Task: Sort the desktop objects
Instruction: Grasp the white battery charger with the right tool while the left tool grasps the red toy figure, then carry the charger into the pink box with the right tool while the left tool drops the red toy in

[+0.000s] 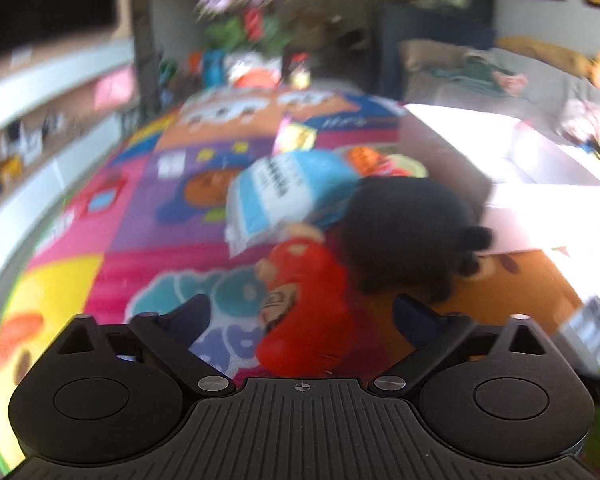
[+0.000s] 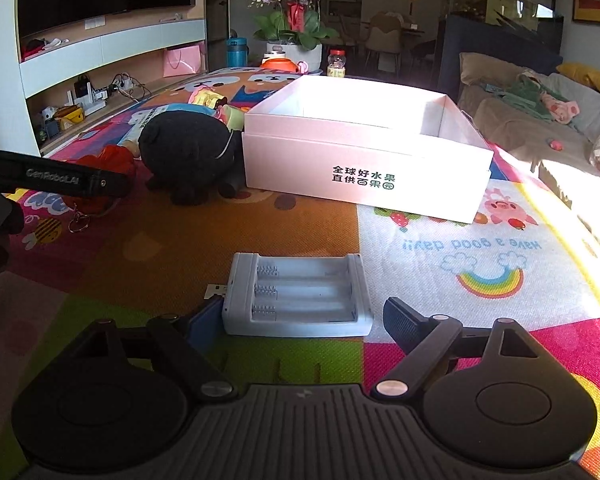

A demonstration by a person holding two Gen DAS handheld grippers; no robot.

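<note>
- Right now your right gripper (image 2: 296, 320) has its jaws apart around the pale grey plastic battery holder (image 2: 298, 296) on the colourful play mat (image 2: 440, 264); the left pad looks close against its end, the right pad apart from it.
- Centre it before you squeeze, so that it does not twist.
- Your left gripper (image 1: 300, 316), jaws apart, straddles the blurred red toy figure (image 1: 300, 304); whether a pad touches it, you cannot tell.
- Just beyond lie the black plush toy (image 2: 188, 152) and a blue-and-white packet (image 1: 276, 196).
- Farther right stands the open pink cardboard box (image 2: 364, 160), probably the place for both.
</note>
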